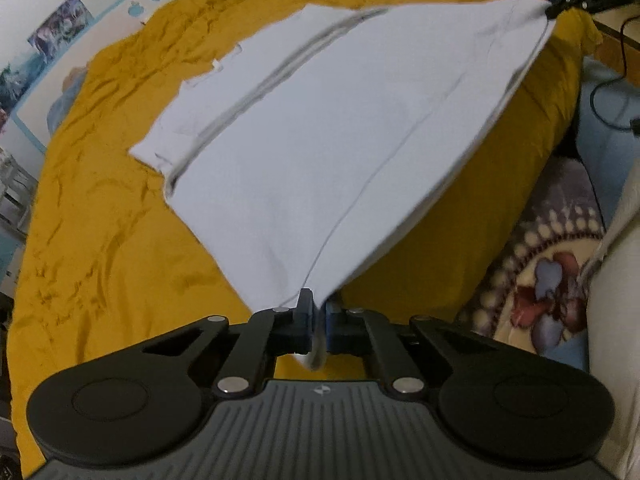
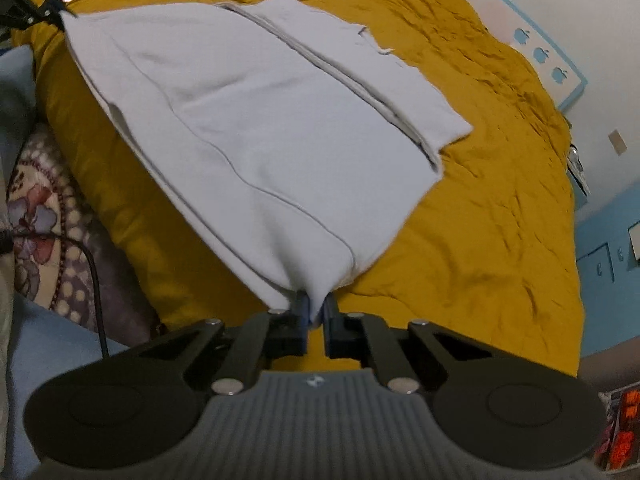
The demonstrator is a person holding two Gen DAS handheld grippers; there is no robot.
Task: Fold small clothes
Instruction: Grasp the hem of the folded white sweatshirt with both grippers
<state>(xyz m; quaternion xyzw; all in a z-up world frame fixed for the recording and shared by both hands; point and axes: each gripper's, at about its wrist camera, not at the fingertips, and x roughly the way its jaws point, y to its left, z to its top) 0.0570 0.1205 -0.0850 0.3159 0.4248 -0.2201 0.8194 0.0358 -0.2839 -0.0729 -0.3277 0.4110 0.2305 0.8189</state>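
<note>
A white garment (image 1: 304, 140) with a grey seam lies partly on the mustard bedspread (image 1: 100, 220), its near edge lifted and stretched taut. My left gripper (image 1: 318, 312) is shut on one corner of it. My right gripper (image 2: 316, 312) is shut on the other corner of the same garment (image 2: 260, 120). The right gripper also shows in the left wrist view (image 1: 560, 2) at the top right, and the left gripper shows in the right wrist view (image 2: 52, 8) at the top left. The garment's far end rests flat on the bedspread (image 2: 500, 200).
A patterned blanket (image 1: 540, 272) and blue fabric lie beside the bed on the near side. A black cable (image 2: 94, 280) runs over them. A wall with posters (image 1: 60, 28) stands beyond the bed.
</note>
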